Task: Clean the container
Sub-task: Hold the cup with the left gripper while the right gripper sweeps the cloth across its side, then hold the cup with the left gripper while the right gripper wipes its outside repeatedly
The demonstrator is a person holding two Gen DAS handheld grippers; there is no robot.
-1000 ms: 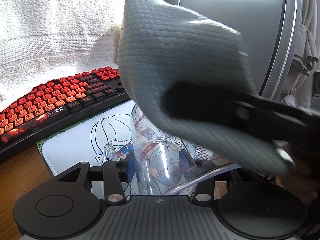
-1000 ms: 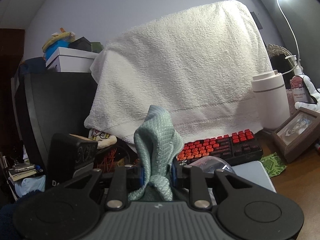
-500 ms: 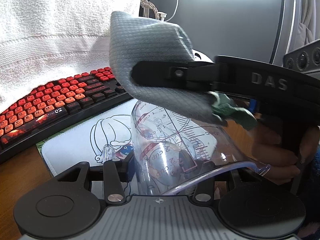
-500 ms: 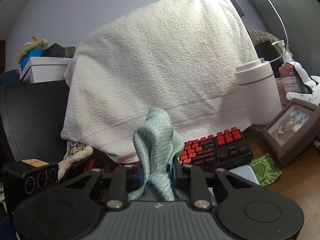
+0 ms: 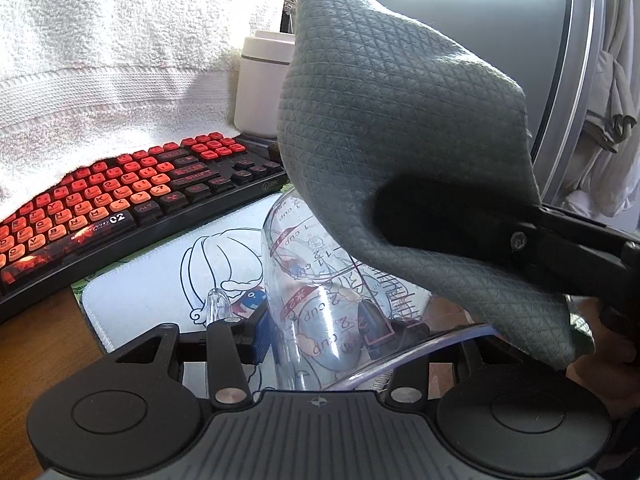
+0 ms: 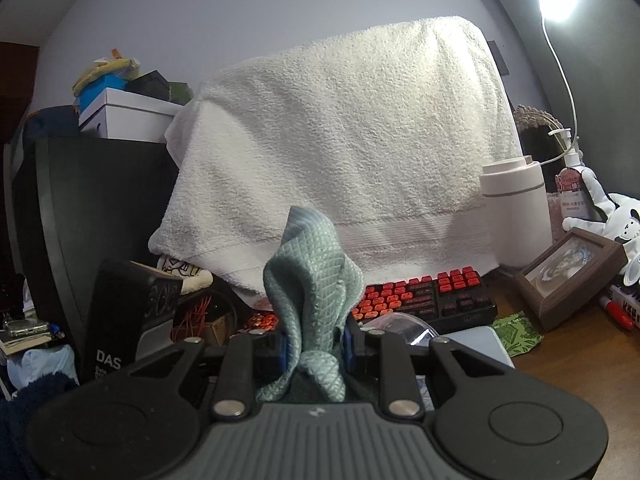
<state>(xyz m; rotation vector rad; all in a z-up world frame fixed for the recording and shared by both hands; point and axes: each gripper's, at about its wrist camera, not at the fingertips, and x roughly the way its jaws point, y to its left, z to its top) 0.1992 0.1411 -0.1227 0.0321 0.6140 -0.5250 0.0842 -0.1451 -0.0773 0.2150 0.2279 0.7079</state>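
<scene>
A clear plastic measuring cup with printed cup marks lies tilted, mouth up and to the right, between the fingers of my left gripper, which is shut on it. A grey-green woven cloth hangs over the cup's mouth, pinched by the right gripper's black fingers coming in from the right. In the right wrist view the same cloth stands bunched up between the blue pads of my right gripper, shut on it. A bit of the cup's rim shows just beyond.
A black keyboard with red keys lies behind a white printed desk mat. A large white towel drapes over something at the back. A white canister, a framed picture and a red marker stand to the right.
The right gripper with the cloth has shifted right and lower over the cup's mouth; half a second ago it lay further left and higher. The left gripper and cup stay put.
</scene>
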